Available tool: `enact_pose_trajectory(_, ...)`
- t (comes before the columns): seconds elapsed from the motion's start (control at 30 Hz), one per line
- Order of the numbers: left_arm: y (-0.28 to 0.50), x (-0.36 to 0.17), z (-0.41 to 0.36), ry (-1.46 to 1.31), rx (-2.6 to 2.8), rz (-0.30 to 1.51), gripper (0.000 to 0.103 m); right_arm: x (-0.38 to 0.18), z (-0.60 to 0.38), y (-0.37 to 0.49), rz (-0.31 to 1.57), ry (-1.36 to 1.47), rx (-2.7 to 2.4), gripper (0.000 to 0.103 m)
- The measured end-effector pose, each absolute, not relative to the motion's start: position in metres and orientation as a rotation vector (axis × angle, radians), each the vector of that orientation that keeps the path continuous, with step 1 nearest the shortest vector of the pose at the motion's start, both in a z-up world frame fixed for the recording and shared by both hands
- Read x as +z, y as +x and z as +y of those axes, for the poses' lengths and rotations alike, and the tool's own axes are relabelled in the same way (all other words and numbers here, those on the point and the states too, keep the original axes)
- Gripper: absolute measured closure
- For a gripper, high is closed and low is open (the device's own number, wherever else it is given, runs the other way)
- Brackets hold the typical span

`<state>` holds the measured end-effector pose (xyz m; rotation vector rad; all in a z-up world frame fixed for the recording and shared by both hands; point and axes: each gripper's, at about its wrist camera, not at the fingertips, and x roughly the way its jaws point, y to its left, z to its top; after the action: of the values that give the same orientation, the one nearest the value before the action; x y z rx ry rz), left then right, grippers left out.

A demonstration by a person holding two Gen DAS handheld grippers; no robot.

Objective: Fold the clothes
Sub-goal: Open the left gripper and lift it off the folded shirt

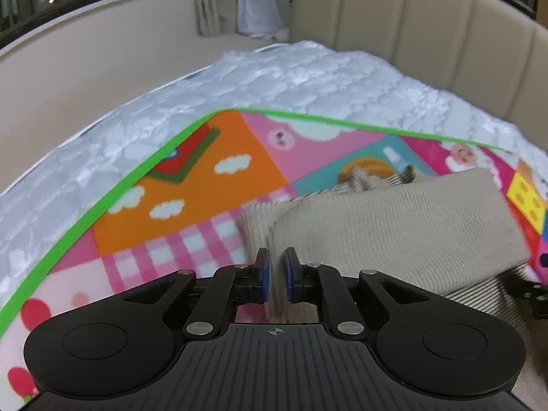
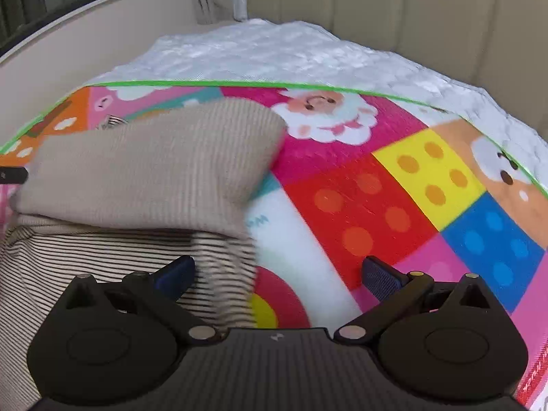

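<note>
A beige ribbed garment [image 1: 394, 226] lies folded over on a colourful play mat [image 1: 205, 185]. Under it is a black-and-white striped garment [image 2: 102, 250]. My left gripper [image 1: 276, 267] is shut on the near left edge of the beige cloth, and a fold of it shows between the blue pads. My right gripper [image 2: 277, 270] stands wide open at the garments' right side. The blurred edge of the striped cloth hangs between its fingers, and neither pad [image 2: 380, 274] presses on it. The beige garment [image 2: 154, 164] fills the left half of the right wrist view.
The mat [image 2: 376, 205] has a green border and lies on a white quilted mattress [image 1: 274, 78]. A beige padded headboard [image 1: 428, 34] rises behind it. A wall and a curtain [image 1: 253, 3] stand at the back left.
</note>
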<state>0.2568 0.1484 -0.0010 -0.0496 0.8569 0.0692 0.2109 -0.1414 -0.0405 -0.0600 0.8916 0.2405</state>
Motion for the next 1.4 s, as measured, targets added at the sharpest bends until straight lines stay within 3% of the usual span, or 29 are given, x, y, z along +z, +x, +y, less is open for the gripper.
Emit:
enact_pose_trajectory(0.1,0.257,-0.005,0.155,-0.078,0.099,0.882,0.082,-0.034,-0.138,0.209,0.873,-0.051,0.249,0.000)
enact_pose_trajectory(0.13,0.257,-0.006,0.159,-0.094,0.112,0.883,0.070,-0.031,-0.137,0.207,0.853,-0.058,0.249,0.000)
enact_pose_trajectory(0.17,0.257,-0.006,0.162,-0.110,0.126,0.883,0.064,-0.027,-0.134,0.203,0.819,-0.075,0.245,0.000)
enact_pose_trajectory(0.27,0.255,-0.004,0.162,-0.127,0.111,0.866,0.059,-0.009,-0.126,0.193,0.696,-0.109,0.264,0.000)
enact_pose_trajectory(0.3,0.254,-0.003,0.160,-0.132,0.095,0.859,0.058,-0.003,-0.122,0.191,0.656,-0.120,0.270,0.005)
enact_pose_trajectory(0.37,0.253,0.000,0.152,-0.132,0.062,0.845,0.058,0.006,-0.111,0.193,0.617,-0.162,0.278,0.028)
enact_pose_trajectory(0.4,0.253,0.001,0.147,-0.128,0.044,0.837,0.058,0.008,-0.107,0.197,0.614,-0.171,0.285,0.045)
enact_pose_trajectory(0.47,0.253,0.004,0.134,-0.099,0.005,0.817,0.057,0.010,-0.100,0.207,0.630,-0.155,0.303,0.052)
enact_pose_trajectory(0.63,0.256,0.004,0.115,-0.071,-0.045,0.817,0.057,-0.001,-0.091,0.227,0.684,-0.108,0.334,0.052)
enact_pose_trajectory(0.8,0.260,0.005,0.111,-0.067,-0.053,0.830,0.052,-0.034,-0.090,0.237,0.788,-0.113,0.334,0.043)
enact_pose_trajectory(0.9,0.258,0.014,0.110,-0.068,-0.071,0.799,0.045,-0.044,-0.090,0.238,0.781,-0.137,0.345,0.039)
enact_pose_trajectory(0.97,0.256,0.021,0.108,-0.078,-0.092,0.762,0.035,-0.046,-0.090,0.239,0.781,-0.121,0.344,0.035)
enact_pose_trajectory(1.17,0.254,0.025,0.112,-0.339,-0.329,0.716,0.012,-0.049,-0.092,0.237,0.758,-0.106,0.353,0.031)
enact_pose_trajectory(1.4,0.276,-0.022,0.105,-0.280,-0.225,0.894,0.015,-0.033,-0.096,0.229,0.743,-0.100,0.365,0.032)
